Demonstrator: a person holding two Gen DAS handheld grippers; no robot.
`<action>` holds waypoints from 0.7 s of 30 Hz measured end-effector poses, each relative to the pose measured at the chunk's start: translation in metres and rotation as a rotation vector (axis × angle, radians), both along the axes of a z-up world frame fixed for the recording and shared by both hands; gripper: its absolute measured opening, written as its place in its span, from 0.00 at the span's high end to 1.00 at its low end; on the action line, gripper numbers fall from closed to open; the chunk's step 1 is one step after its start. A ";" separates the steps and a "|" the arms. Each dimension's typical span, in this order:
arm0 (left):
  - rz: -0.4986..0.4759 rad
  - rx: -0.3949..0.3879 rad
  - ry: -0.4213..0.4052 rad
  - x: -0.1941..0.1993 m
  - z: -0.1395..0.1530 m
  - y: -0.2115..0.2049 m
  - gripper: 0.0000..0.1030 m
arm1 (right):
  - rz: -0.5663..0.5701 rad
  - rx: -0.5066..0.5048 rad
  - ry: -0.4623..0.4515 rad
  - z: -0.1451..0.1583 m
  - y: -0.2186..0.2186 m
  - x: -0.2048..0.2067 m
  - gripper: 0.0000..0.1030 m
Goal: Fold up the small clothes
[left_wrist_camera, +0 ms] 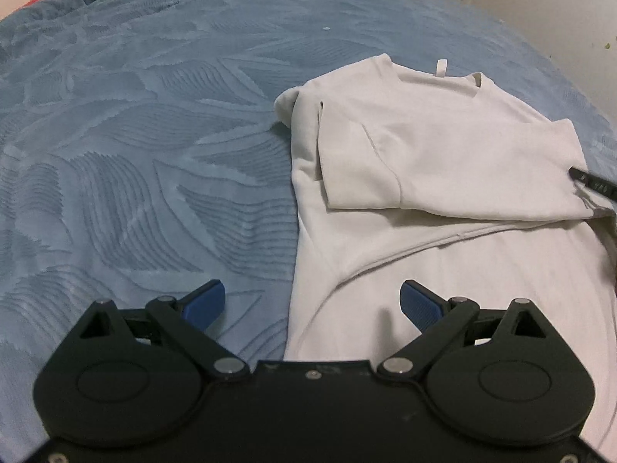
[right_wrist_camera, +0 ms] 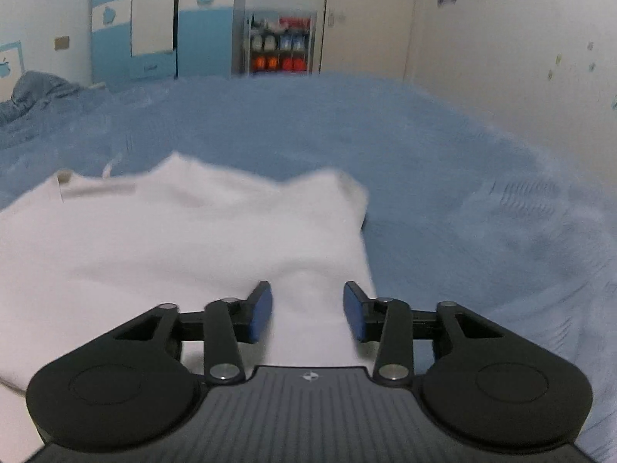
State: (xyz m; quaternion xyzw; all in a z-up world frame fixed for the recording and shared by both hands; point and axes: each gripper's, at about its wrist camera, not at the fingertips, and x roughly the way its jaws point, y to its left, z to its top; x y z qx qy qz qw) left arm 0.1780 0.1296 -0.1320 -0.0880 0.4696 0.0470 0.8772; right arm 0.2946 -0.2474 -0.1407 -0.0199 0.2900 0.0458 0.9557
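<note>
A white T-shirt (left_wrist_camera: 443, 162) lies on the blue bedspread (left_wrist_camera: 135, 135), its left sleeve and side folded in over the chest, neck at the far end. My left gripper (left_wrist_camera: 312, 301) hovers open over the shirt's near left edge, one blue pad above the bedspread and the other above the cloth. A dark tip of the right gripper (left_wrist_camera: 594, 183) shows at the shirt's right side. In the right wrist view the same shirt (right_wrist_camera: 173, 239) is blurred; my right gripper (right_wrist_camera: 307, 308) stands open over its right edge, with nothing between the pads.
The patterned blue bedspread (right_wrist_camera: 462, 200) stretches far to the left and beyond the shirt. A crumpled blue blanket (right_wrist_camera: 34, 88) sits at the far left corner. Walls, a blue wardrobe (right_wrist_camera: 154, 19) and a shelf unit (right_wrist_camera: 279, 44) stand past the bed.
</note>
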 end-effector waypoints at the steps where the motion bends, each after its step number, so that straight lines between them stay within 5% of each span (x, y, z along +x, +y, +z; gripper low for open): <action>1: -0.002 0.006 -0.004 -0.002 0.004 -0.001 0.04 | 0.002 -0.007 -0.033 0.007 -0.002 -0.007 0.56; 5: -0.010 0.021 -0.016 -0.011 0.016 -0.006 0.04 | 0.007 -0.073 -0.065 0.019 -0.002 -0.003 0.56; 8: -0.015 0.014 -0.004 -0.017 0.019 -0.012 0.04 | 0.038 -0.124 0.091 -0.021 -0.004 0.024 0.46; 12: -0.023 0.003 -0.008 -0.037 0.029 -0.017 0.04 | 0.060 0.019 0.130 -0.007 -0.041 0.011 0.45; 16: -0.008 -0.066 0.025 -0.073 0.040 -0.011 0.04 | 0.105 0.101 0.157 0.038 -0.086 -0.045 0.45; 21: -0.013 -0.191 0.095 -0.124 0.043 -0.010 0.04 | 0.169 0.037 0.204 0.064 -0.130 -0.140 0.32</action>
